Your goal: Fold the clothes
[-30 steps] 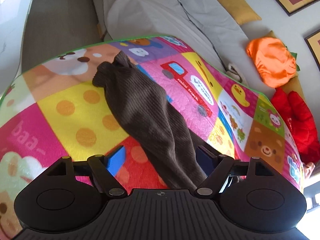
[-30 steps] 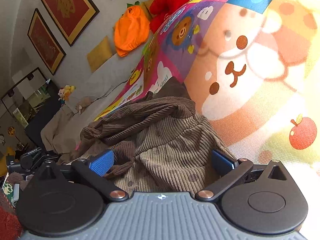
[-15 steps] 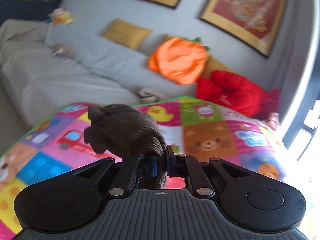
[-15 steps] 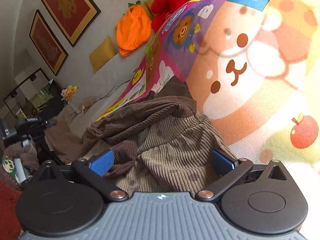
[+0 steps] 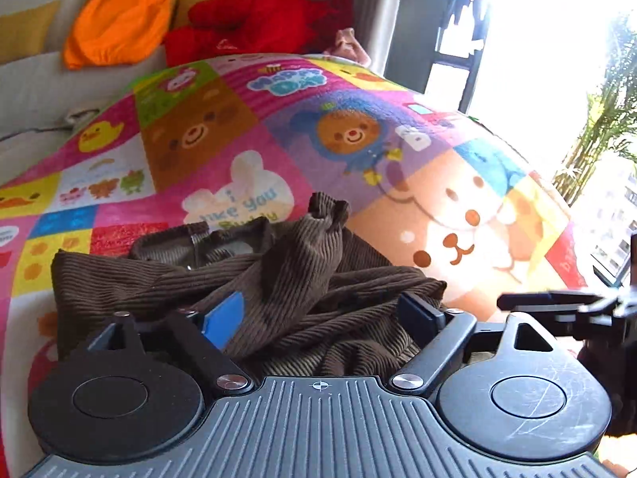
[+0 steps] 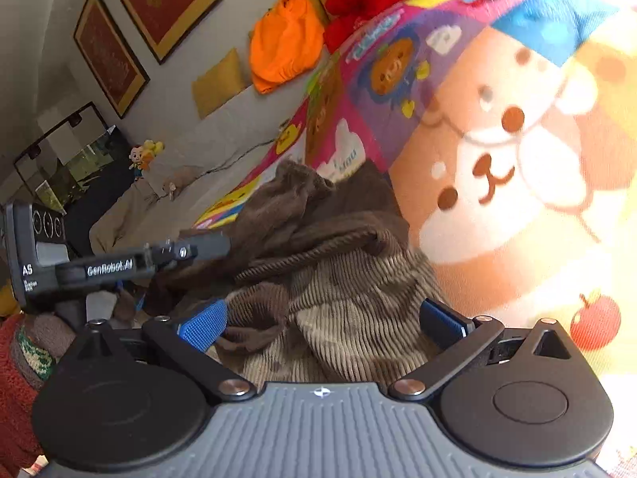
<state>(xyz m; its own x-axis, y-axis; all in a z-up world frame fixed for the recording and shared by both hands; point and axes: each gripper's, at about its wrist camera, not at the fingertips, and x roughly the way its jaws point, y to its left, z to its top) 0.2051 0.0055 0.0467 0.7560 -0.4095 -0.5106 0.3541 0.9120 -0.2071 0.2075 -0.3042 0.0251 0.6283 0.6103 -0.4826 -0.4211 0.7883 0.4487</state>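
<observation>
A dark brown corduroy garment [image 5: 278, 286] lies bunched on a colourful cartoon play mat [image 5: 223, 139]. One sleeve is laid across the heap with its cuff sticking up. My left gripper [image 5: 322, 318] is open just above the heap, holding nothing. In the right wrist view the same garment [image 6: 338, 279] shows a lighter lining. My right gripper [image 6: 322, 324] is open over its near edge. The left gripper [image 6: 207, 245] appears there, reaching in from the left.
A grey sofa [image 5: 32, 79] behind the mat holds an orange pumpkin cushion [image 5: 115, 24], a red plush [image 5: 258, 20] and a yellow pillow [image 6: 219, 79]. Framed pictures [image 6: 159, 0] hang on the wall. A bright window [image 5: 557, 59] is at the right.
My left gripper closed on the sleeve, carried it over the garment's body, then opened and dropped it on the heap. My right gripper stayed open in place.
</observation>
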